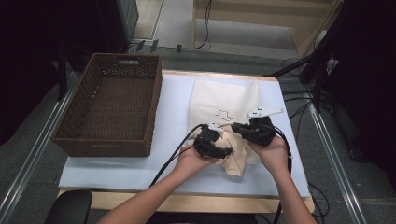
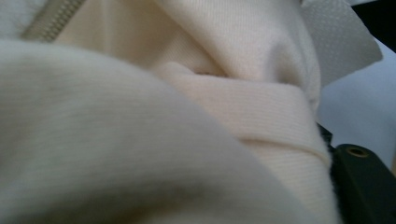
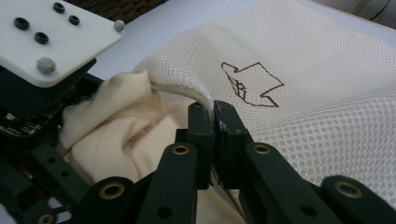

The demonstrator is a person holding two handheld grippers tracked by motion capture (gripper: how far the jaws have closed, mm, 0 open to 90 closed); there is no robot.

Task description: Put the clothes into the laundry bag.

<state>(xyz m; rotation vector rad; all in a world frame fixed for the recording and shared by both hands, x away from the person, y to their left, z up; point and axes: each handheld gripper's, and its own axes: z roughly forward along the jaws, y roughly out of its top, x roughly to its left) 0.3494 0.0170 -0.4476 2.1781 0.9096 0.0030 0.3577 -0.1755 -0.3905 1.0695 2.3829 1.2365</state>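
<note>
A cream mesh bag (image 1: 224,100) with a drawn arrow lies flat on the white table top (image 1: 173,116). A cream garment (image 1: 238,156) is bunched at the bag's near opening. My right gripper (image 3: 214,109) is shut on the bag's rim, lifting the mesh bag (image 3: 317,84) off the garment (image 3: 135,135). In the high view the right gripper (image 1: 238,126) sits at the right of the bunch and my left gripper (image 1: 226,150) at its left. The garment (image 2: 140,140) presses right up to the left gripper's camera; its ribbed band runs down to one black jaw link, with the cloth covering the jaws.
A brown wicker basket (image 1: 154,109) stands on the left part of the table, beside the bag. Cables trail from both grippers toward the near edge. Metal rails run along both sides of the table, and more cables lie on the floor at the right.
</note>
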